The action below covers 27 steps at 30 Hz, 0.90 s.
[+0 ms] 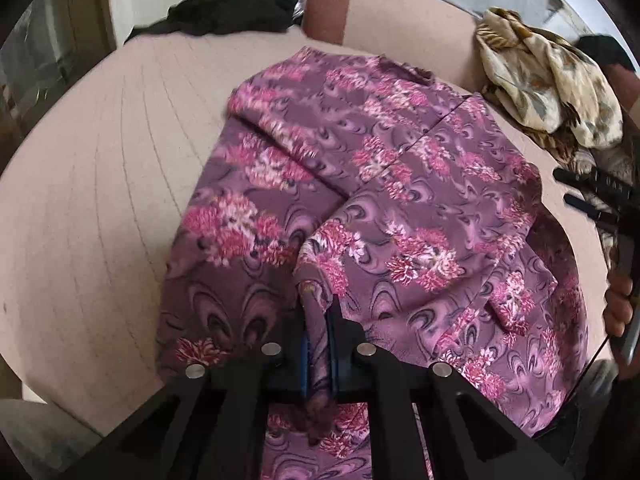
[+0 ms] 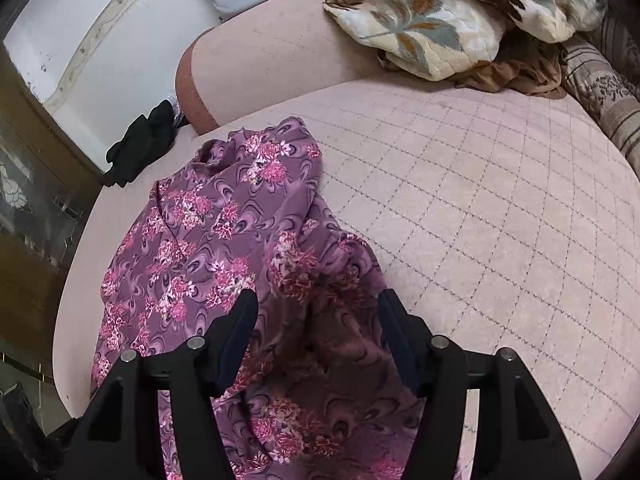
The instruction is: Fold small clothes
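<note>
Purple fabric with pink flower print, a crumpled small garment [image 1: 380, 208], fills the centre of the left wrist frame and lies on a pale pink quilted bed cover [image 1: 100, 200]. At the lower centre of that frame the left gripper [image 1: 320, 344] has its fingers drawn together, clamped on a bunched fold of the garment that runs between the blue pads. At the right edge of the same frame the right gripper [image 1: 592, 196] shows as black bars with a hand [image 1: 618, 304] wrapped on its handle.

From the right wrist view the garment [image 2: 224, 232] spreads across the left half of the frame and reaches down under the gripper. The right gripper [image 2: 316, 316] sits at the lower centre with its fingers wide apart, one on each side of a raised ridge of the cloth; whether the pads touch the cloth cannot be told.

A black crumpled cloth [image 1: 224, 14] lies at the upper left of the bed, beside a pink bolster cushion with a brown end [image 1: 352, 4]. A cream leaf-patterned blanket [image 2: 448, 12] is heaped at the upper right.
</note>
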Tool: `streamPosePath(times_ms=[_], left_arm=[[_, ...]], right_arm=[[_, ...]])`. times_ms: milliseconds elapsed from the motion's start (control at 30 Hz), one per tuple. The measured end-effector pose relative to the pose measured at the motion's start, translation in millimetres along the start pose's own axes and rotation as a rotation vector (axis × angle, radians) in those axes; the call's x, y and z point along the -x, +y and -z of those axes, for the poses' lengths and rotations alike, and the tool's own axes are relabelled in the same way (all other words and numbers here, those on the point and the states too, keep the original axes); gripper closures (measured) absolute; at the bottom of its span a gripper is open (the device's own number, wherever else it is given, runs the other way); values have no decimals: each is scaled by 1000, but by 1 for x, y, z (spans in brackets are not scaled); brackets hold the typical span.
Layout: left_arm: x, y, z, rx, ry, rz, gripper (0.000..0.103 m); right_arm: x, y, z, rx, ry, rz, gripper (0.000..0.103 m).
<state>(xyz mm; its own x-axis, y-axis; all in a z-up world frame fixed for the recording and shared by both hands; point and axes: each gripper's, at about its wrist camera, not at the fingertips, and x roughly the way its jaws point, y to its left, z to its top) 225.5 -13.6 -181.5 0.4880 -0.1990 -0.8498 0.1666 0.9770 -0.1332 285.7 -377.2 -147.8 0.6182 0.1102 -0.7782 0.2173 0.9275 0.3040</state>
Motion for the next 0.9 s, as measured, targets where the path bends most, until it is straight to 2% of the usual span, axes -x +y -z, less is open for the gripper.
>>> streamPosePath(times_ms=[67, 133, 167, 200, 233, 300, 333, 433, 467, 533, 600, 667, 700, 733, 767, 800, 867, 900], left_arm=[[16, -4, -2, -23, -30, 18, 97], [27, -6, -6, -44, -15, 33, 90], [32, -6, -9, -45, -7, 42, 86], [36, -6, -14, -53, -5, 41, 71], [42, -7, -21, -66, -14, 37, 54], [55, -5, -42, -87, -68, 39, 38], [59, -2, -53, -88, -94, 41, 35], [45, 9, -100, -77, -118, 45, 30], [30, 17, -121, -72, -123, 29, 29], [-4, 33, -158, -35, -118, -20, 28], [-48, 56, -201, 12, -71, -2, 28], [-86, 64, -236, 19, -29, 2, 28], [-103, 66, -251, 32, -10, 8, 28], [-121, 65, -265, 36, 10, 15, 28], [-139, 62, -279, 34, 33, 25, 28], [-154, 57, -290, 24, 49, 28, 28], [-183, 48, -308, 20, 86, 17, 30], [-197, 45, -312, 34, 105, 30, 40]], right_arm=[[17, 1, -11, 30, -60, 29, 41], [27, -1, -32, 16, -75, -10, 41], [25, -2, -44, 6, -59, -34, 34], [17, -1, -54, 6, -27, -53, 23], [4, 0, -67, 8, 16, -75, 21], [-22, 2, -88, 9, 58, -82, 21], [-43, 3, -101, 15, 89, -80, 21], [-102, 6, -127, 12, 185, -86, 22], [-127, 5, -135, 2, 219, -95, 27], [-159, 3, -143, -17, 267, -127, 31], [-177, -1, -148, -37, 280, -176, 31], [-176, -3, -153, -29, 251, -204, 33], [-175, -4, -154, -20, 250, -220, 48], [-176, -5, -154, -19, 264, -222, 58], [-178, -9, -152, -26, 285, -206, 76], [-177, -12, -150, -37, 282, -203, 84], [-176, -13, -148, -47, 283, -217, 84], [-177, -12, -148, -46, 283, -215, 81]])
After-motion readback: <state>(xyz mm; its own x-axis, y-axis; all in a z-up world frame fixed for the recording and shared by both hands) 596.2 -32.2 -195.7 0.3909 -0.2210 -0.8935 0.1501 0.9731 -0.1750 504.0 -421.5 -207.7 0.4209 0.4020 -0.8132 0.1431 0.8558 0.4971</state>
